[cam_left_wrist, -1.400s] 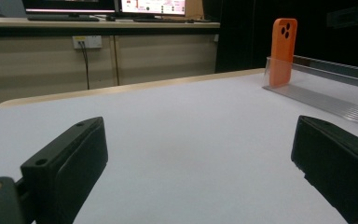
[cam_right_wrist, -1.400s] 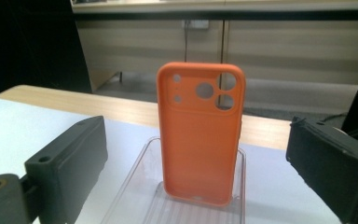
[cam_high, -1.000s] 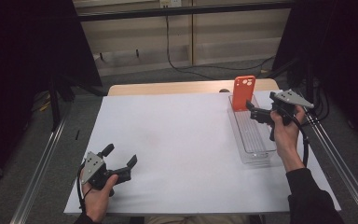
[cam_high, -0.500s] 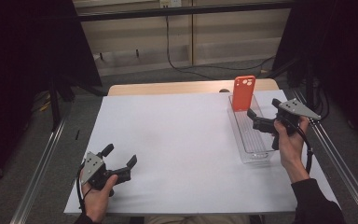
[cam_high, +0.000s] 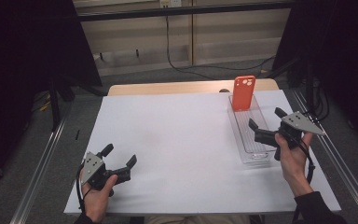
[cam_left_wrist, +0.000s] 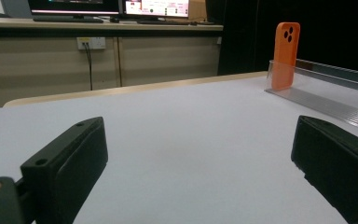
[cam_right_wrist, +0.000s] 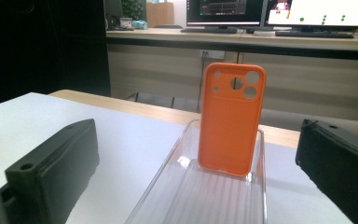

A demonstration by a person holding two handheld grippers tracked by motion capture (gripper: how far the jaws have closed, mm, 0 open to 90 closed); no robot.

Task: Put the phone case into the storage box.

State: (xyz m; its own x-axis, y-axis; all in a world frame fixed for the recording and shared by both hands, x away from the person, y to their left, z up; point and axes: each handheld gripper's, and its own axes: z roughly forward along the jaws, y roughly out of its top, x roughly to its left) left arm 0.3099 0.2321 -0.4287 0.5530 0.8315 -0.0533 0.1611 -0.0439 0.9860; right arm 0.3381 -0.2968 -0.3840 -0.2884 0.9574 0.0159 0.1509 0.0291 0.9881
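At table's right edge: clear tray point(cam_high: 249, 140) on white sheet point(cam_high: 182, 144).
Orange phone case point(cam_high: 244, 92): upright at tray's far end.
My right gripper point(cam_high: 265, 125): jaws wide, empty, over tray's near end.
My left gripper point(cam_high: 119, 156): jaws wide, empty, near-left corner.

Even overhead light brightens the white table point(cam_high: 182, 140) while the surroundings stay dark, with near jaws softly blurred.

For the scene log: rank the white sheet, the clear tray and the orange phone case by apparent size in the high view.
1. White sheet, by far the largest.
2. Clear tray, long and narrow.
3. Orange phone case, smallest; it stands upright at the tray's far end, so distance from the camera may shrink it a little.
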